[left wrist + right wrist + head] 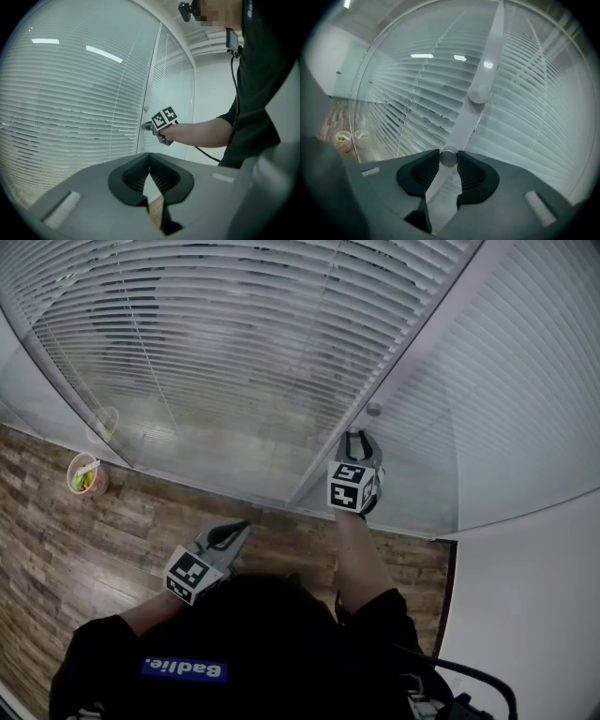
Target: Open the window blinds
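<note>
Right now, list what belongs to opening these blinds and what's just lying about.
Belongs: blinds; lower knob on the frame, gripped by the right gripper; possibly the upper knob.
Lying about: cup on the wooden floor; left gripper, shut and idle.

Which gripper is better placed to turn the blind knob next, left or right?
Right. The right gripper is clamped on the knob on the window frame, so it probably only needs to twist. The left gripper hangs back from the glass, shut and empty.
</note>
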